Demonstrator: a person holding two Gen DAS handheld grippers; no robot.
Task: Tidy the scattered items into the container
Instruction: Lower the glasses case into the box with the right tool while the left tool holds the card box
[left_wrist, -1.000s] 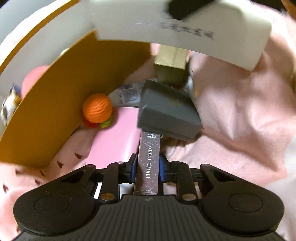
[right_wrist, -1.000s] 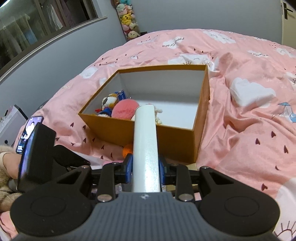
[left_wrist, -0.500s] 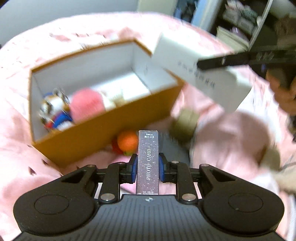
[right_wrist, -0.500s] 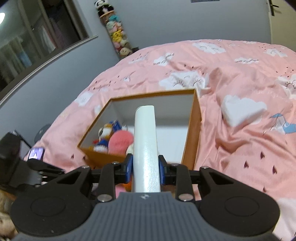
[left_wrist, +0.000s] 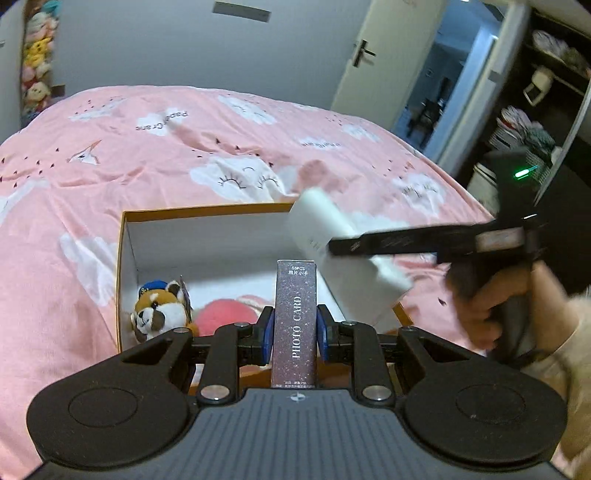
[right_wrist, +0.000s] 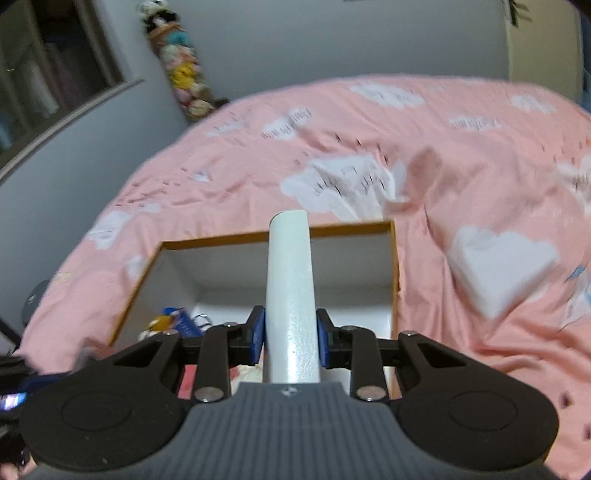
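Observation:
My left gripper (left_wrist: 294, 330) is shut on a dark sparkly photo card box (left_wrist: 294, 317) and holds it over the near edge of the open orange cardboard box (left_wrist: 192, 213). Inside that box lie a raccoon plush (left_wrist: 159, 314) and a pink ball (left_wrist: 225, 314). My right gripper (right_wrist: 290, 334) is shut on a flat white box (right_wrist: 290, 295), held above the same orange box (right_wrist: 351, 229). In the left wrist view the white box (left_wrist: 347, 258) and the right gripper (left_wrist: 424, 242) hang over the orange box's right side.
The orange box sits on a bed with a pink cloud-print cover (left_wrist: 221, 147). A door (left_wrist: 369, 55) and shelves (left_wrist: 535, 110) stand behind on the right. A column of plush toys (right_wrist: 181, 70) hangs by the wall. A person's hand (left_wrist: 491, 306) holds the right gripper.
Both grippers have risen and come over the orange box with their boxes still held. The orange ball and grey box beside the container have dropped out of the left wrist view.

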